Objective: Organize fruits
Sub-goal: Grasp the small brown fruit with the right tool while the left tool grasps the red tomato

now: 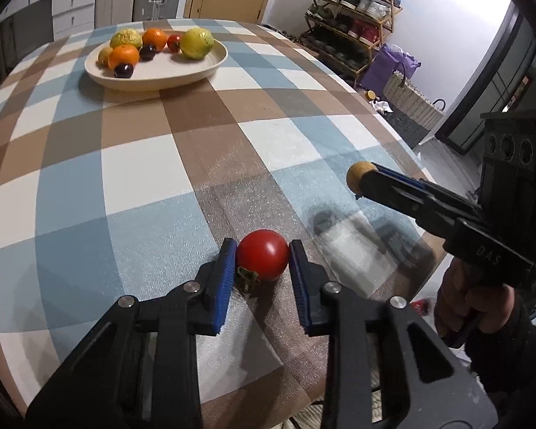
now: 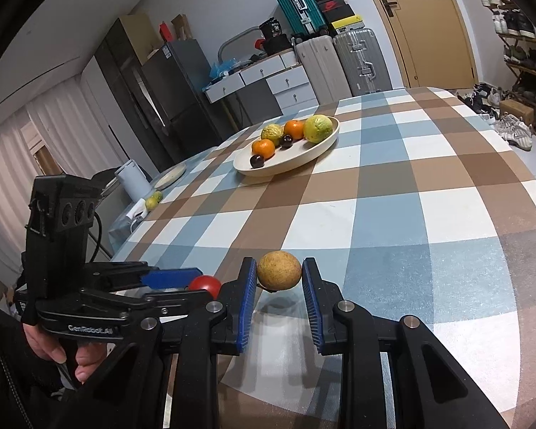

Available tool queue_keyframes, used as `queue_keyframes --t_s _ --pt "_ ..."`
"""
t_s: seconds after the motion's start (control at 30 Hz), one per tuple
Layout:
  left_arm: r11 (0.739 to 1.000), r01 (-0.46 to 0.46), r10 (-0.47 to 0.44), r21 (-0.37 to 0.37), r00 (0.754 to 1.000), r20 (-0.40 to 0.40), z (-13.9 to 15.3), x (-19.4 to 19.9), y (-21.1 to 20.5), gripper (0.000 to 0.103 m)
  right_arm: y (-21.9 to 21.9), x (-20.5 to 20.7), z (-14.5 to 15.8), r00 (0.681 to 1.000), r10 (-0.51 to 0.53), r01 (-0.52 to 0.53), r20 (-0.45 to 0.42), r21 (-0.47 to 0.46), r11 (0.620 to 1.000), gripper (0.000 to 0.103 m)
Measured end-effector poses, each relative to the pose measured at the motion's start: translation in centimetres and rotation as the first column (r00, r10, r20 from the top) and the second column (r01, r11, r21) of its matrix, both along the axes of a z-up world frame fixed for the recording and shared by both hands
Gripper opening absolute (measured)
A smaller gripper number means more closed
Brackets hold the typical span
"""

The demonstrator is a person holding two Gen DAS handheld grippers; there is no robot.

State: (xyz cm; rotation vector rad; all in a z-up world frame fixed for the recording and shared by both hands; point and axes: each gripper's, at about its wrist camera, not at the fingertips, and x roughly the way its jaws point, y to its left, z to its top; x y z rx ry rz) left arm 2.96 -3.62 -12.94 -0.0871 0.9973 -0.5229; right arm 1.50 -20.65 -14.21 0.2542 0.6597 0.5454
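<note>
Left gripper [image 1: 262, 250] clamped red tomato [image 1: 263, 254] near table edge; right gripper [image 2: 279, 272] clamped tan fruit [image 2: 279, 270], lifted off checkered cloth [image 2: 393, 186].

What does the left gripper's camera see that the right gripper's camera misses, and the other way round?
Only the left wrist view shows the purple bag and woven basket on the floor. Only the right wrist view shows the suitcases and the fridge. Both show the checked tablecloth, the plate of fruit, the red tomato in the left gripper, and the brownish-yellow fruit in the right gripper.
</note>
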Motion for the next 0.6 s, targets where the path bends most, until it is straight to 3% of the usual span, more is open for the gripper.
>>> queue_keyframes --t_s 0.3,0.6 --pt "0.999 -0.031 0.032 -0.042 0.999 0.019 1.5 1.1 1.5 0.026 -0.1 0.3 0.3 1.000 0.006 -0.006 0.014 0.015 1.000 0.027" --pt "0.996 -0.084 0.087 -0.029 0.990 0.114 5.5 6.9 3.4 0.026 -0.2 4.5 4.0 0.997 0.033 -0.036 0.077 0.036 0.999 0.027"
